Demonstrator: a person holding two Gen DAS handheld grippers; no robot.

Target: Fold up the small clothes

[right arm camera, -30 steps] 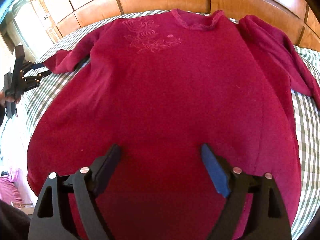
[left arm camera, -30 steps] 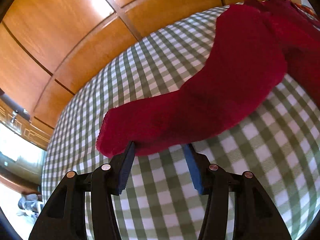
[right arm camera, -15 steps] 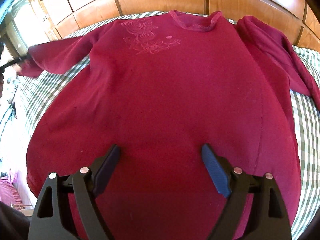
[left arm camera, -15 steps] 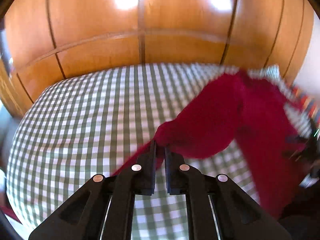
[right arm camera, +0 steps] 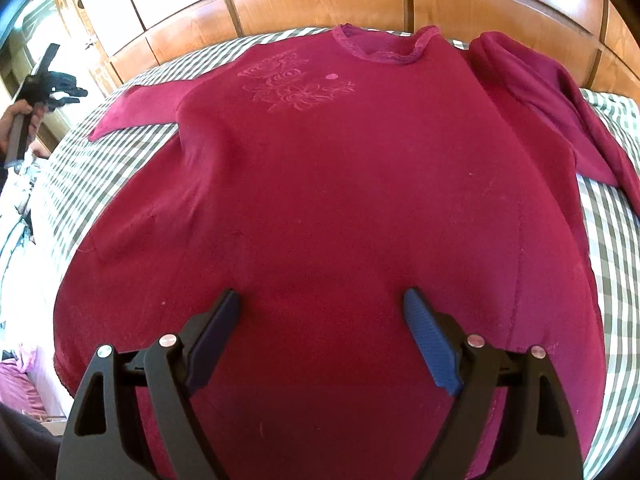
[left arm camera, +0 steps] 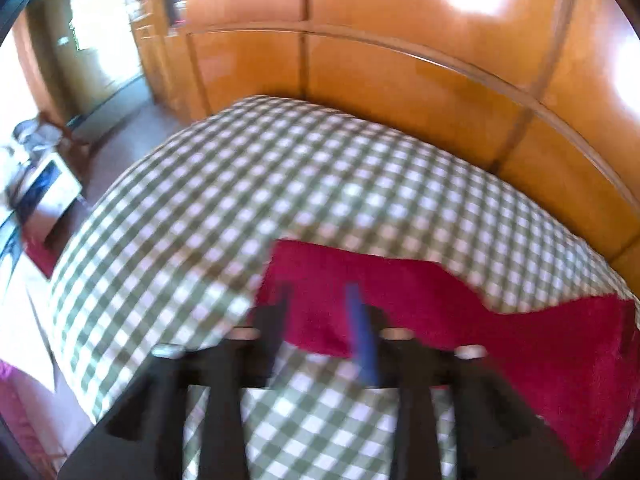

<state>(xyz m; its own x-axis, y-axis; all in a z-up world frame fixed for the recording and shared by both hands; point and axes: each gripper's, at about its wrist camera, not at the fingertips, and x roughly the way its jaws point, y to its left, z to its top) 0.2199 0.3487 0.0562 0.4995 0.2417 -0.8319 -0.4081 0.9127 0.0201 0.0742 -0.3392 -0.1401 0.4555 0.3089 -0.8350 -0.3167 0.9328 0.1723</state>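
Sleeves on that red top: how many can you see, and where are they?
2. One sleeve lies flat, stretched toward the checked bedcover's left side; the other sleeve lies crumpled to the right of the neckline.

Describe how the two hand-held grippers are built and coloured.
The right hand-held gripper has black plastic arms with triangular cut-outs, silver rivets and ribbed blue pads on its fingers. The left hand-held gripper looks the same, black with a blue pad, though it is blurred.
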